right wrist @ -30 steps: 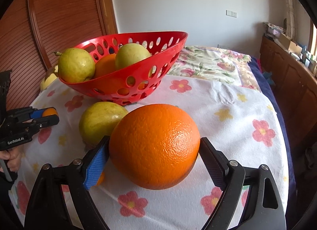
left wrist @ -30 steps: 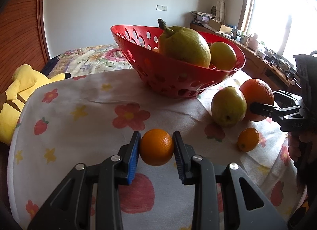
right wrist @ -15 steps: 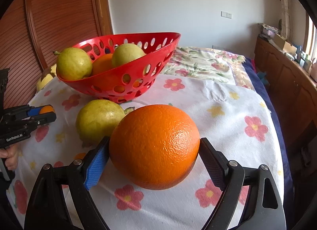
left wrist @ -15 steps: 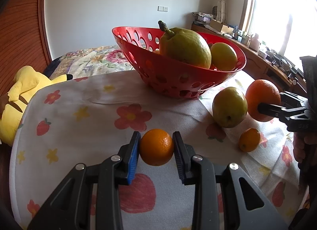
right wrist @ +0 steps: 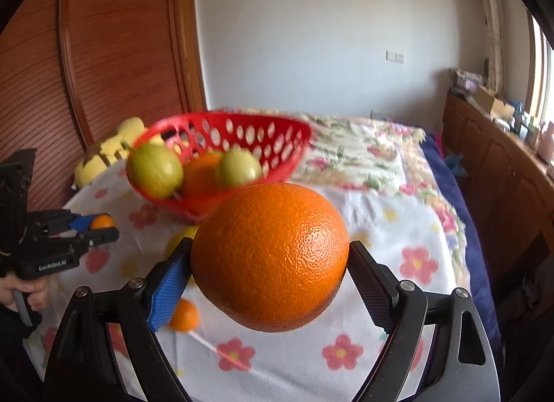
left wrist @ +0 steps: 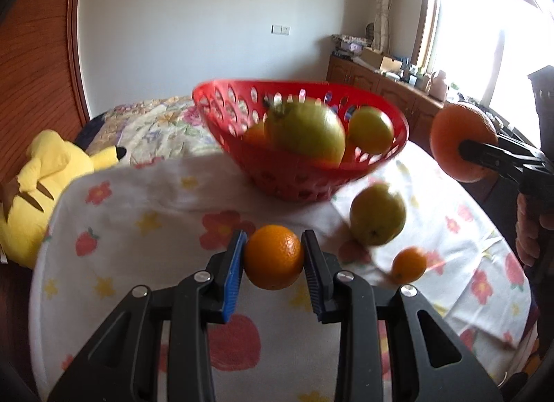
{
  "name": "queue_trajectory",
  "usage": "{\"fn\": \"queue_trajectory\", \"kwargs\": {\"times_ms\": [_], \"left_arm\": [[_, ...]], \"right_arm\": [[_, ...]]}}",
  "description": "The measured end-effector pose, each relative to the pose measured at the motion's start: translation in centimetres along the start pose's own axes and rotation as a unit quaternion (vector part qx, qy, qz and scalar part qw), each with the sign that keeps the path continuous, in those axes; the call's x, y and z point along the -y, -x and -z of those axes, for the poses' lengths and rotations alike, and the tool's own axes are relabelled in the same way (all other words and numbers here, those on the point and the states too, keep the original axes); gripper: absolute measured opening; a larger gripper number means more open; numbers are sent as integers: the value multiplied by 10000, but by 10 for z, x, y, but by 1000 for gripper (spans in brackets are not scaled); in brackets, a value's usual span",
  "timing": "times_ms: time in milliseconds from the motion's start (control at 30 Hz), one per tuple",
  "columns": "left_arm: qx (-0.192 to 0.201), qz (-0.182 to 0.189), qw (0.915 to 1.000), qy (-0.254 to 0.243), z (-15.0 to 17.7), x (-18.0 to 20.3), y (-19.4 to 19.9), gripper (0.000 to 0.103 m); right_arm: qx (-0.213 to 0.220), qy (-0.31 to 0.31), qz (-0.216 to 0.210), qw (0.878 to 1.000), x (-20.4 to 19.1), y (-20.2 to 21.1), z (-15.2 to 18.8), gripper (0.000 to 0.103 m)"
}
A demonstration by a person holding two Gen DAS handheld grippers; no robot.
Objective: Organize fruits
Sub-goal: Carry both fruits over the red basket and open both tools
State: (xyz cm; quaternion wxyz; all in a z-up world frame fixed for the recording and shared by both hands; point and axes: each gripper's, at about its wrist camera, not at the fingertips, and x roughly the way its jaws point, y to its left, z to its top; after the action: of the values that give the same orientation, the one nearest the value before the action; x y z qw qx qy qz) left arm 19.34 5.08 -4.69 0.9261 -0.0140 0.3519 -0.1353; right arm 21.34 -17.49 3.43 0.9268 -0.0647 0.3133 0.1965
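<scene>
1. Two grippers loaded: left gripper (left wrist: 274, 256) pinching small orange (left wrist: 274, 256), near side of red basket (left wrist: 300, 170).
2. Right gripper (right wrist: 270, 263) clamped on large orange (right wrist: 270, 263), lifted beside basket.
3. Guava (left wrist: 377, 219), tangerine (left wrist: 409, 264) on tablecloth (left wrist: 138, 201) beside basket.

Left hand-held gripper (left wrist: 273, 256): lower centre of left wrist frame, fingers level, clamped on small orange (left wrist: 274, 256), one pad each side. Also seen at left edge of right wrist frame, person's left hand (right wrist: 29, 293) wrapped round handle at lower left.

Right hand-held gripper (right wrist: 270, 265): lower centre of right wrist frame, fingers spread wide, clamped on large orange (right wrist: 270, 256). In left wrist frame, enters from right edge; person's right hand (left wrist: 531, 225) on handle below.
</scene>
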Motion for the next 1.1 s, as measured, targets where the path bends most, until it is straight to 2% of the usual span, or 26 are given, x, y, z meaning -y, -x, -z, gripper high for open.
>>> {"fn": "queue_trajectory", "kwargs": {"times_ms": [233,400,700,900,1033,1100], "left_arm": [[382,-115,9991,-151,-40,-5,19,31],[572,-203,9977,-289,-64,-8,23,31],[628,-274,9963,-522,-99,-12,-1,31],[500,-302,9966,-580,-114,-16,-30,31],[385,-282,9972,-583,-121,-17,-48,31],[299,-262,9975,-581,-123,-18,-57,31]], "right_arm": [[338,329,-249,9986,-9,-6,-50,89],[291,402,-519,9974,-11,-35,-79,89],[-230,602,-535,9965,-10,-105,-114,89],[-625,749,-542,9938,-10,-139,-116,89],[-1011,772,-806,9886,-8,-158,-116,89],[-1137,801,-781,9872,-8,-165,-114,89]]}}
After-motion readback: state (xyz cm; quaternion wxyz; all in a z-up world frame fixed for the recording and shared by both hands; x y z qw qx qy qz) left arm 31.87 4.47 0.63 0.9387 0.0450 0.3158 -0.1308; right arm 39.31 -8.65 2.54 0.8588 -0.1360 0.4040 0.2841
